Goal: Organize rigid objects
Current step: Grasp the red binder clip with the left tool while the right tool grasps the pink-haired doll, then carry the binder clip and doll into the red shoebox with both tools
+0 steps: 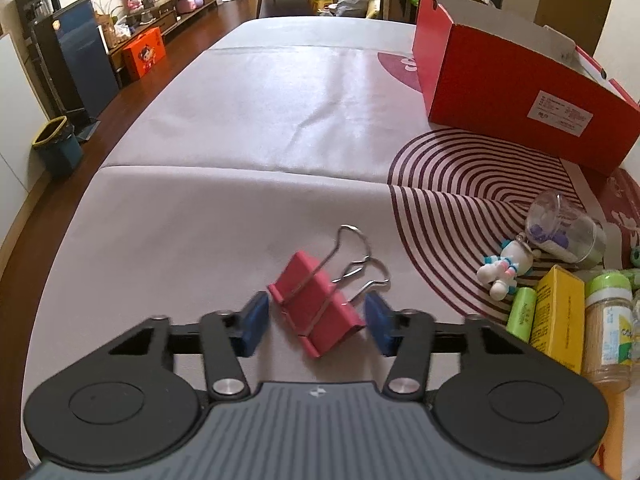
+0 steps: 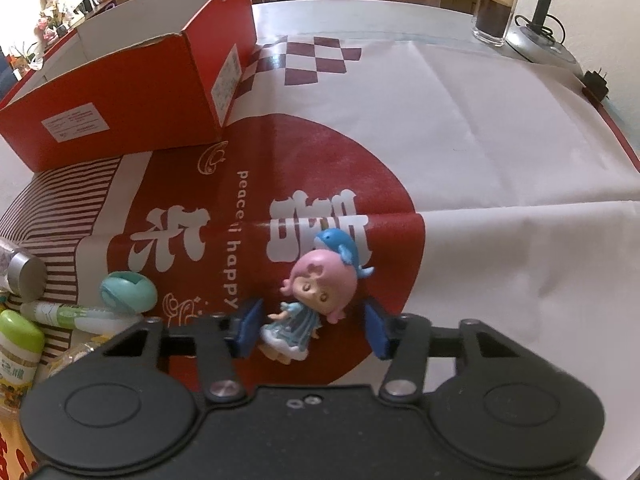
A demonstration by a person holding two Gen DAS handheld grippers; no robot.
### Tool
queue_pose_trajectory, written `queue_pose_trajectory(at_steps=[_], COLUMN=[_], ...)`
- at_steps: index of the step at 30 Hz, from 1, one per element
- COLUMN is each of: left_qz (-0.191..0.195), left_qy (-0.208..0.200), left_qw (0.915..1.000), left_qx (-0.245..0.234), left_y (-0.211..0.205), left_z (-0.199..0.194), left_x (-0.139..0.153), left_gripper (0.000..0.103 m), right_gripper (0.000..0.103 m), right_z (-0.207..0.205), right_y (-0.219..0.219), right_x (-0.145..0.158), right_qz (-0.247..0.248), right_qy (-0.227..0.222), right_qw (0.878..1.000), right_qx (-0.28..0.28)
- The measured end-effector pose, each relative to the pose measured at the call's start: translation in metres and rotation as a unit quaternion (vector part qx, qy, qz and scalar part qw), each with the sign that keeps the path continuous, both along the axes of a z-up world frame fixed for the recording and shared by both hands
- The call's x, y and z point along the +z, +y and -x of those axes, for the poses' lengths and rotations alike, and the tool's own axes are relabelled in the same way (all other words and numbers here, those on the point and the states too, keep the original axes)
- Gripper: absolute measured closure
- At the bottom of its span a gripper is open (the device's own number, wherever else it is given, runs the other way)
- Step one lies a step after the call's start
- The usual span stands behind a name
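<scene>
In the left wrist view a pink binder clip (image 1: 316,304) with metal handles lies on the tablecloth between the blue pads of my left gripper (image 1: 316,322), which is open around it without touching. In the right wrist view a pink-haired doll figurine (image 2: 308,300) with a blue whale on its head lies between the pads of my open right gripper (image 2: 314,330). An open red cardboard box (image 1: 516,92) stands further back; it also shows in the right wrist view (image 2: 132,92).
To the right of the clip lie a white toy figure (image 1: 504,268), a clear capsule (image 1: 564,228), a yellow box (image 1: 558,320), a green tube and a jar (image 1: 608,332). A teal round case (image 2: 128,292) lies left of the doll. A glass jar (image 2: 496,4) and lamp base stand at the far right.
</scene>
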State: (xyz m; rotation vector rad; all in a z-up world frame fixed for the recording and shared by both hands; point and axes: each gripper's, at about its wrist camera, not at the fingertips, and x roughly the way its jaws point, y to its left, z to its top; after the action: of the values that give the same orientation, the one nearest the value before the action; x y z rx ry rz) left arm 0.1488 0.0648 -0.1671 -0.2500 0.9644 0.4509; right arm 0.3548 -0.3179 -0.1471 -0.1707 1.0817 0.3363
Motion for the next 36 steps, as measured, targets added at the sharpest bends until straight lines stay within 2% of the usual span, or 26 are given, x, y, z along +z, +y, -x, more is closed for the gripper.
queue_pose_trajectory(at_steps=[3,10,19,36], left_qz=[-0.001,-0.003,0.018,0.034], left_qy=[0.0,0.001,-0.013,-0.052], left_qw=[1.0,0.9998,0.9992,0.9979], left_qx=[0.005,0.019,0.035,0.018], left_y=[-0.001,-0.002,-0.007,-0.043], left_z=[0.0,-0.002,-0.004,-0.037], left_x=[0.001,0.003,0.016,0.073], left_gripper=[0.064,0.066,0.071,0.071], right_gripper=[0.061,0.061,0.063,0.063], right_z=[0.001,0.005,0.009,0.001], right_y=[0.0,-0.008,-0.008,0.002], right_x=[0.0,0.008,0.034,0.087], right_qz=[0.003,-0.015,-0.034,-0.093], right_qy=[-0.003,-0.003,-0.018,-0.052], right_qw=[1.0,1.0,0.998,0.988], right_qx=[0.002,0.0,0.039,0.109])
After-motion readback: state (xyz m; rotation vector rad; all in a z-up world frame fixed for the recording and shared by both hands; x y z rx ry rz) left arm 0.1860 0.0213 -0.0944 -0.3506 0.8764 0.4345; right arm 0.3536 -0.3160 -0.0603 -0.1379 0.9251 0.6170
